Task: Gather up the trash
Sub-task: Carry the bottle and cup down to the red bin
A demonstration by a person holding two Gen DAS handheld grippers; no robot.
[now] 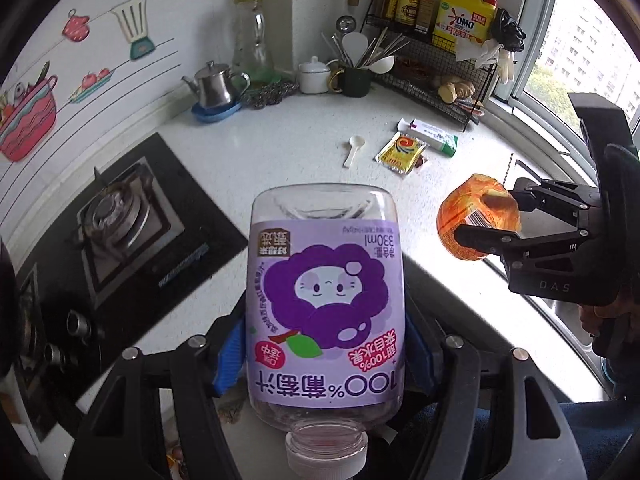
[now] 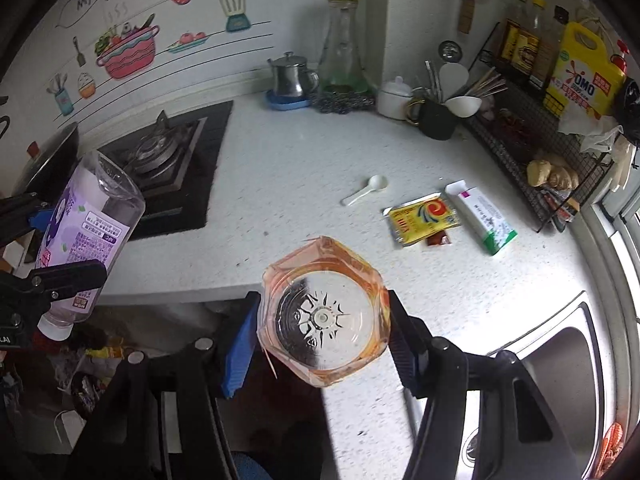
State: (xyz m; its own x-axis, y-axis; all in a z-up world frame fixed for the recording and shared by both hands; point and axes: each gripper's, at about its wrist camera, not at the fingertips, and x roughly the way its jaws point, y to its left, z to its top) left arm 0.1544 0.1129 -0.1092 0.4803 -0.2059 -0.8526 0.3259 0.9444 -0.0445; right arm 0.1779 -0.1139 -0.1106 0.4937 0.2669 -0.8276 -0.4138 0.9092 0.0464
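"330ml" on grape juice bottle, "OMO" jug

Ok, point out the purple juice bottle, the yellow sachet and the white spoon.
purple juice bottle [image 1: 326,300]: left wrist view, middle of its label.
yellow sachet [image 2: 424,218]: right wrist view, centre of its printed face.
white spoon [image 2: 378,182]: right wrist view, its bowl.

The right tool clamped an orange bottle bottom-up. At nine o'clock, the left tool gripped a purple-labelled bottle over the counter edge.
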